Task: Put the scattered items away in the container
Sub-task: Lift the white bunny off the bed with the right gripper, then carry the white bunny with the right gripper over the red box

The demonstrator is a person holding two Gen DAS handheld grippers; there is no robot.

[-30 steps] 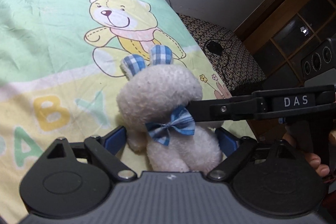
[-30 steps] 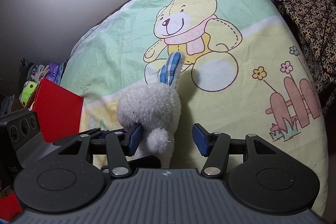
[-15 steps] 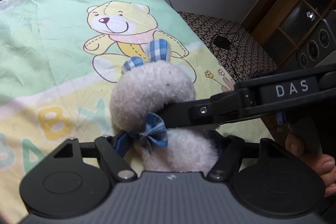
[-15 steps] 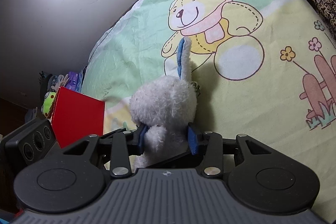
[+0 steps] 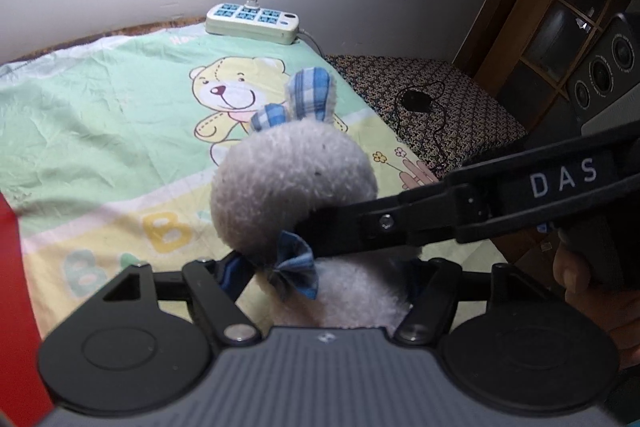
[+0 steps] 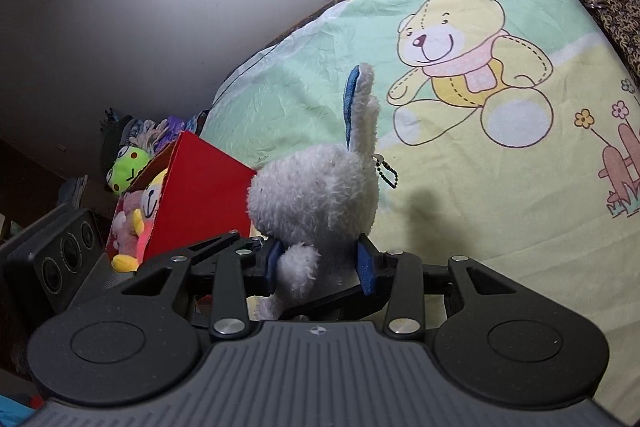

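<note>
A white plush bunny with blue checked ears and bow tie is held off the bed by both grippers. My left gripper is shut on its body from the front. My right gripper is shut on its back, below the head, by the tail; its finger crosses the left wrist view at the bunny's neck. The bunny hangs above the bear-print sheet. The red box stands to the left in the right wrist view, with several plush toys inside.
A white power strip lies at the head of the bed by the wall. A dark patterned blanket with a black cable lies at the right. A green frog toy sits behind the red box.
Both grippers closed on the bunny and lifted it off the sheet. The red box came closer into the right wrist view and its contents now show.
</note>
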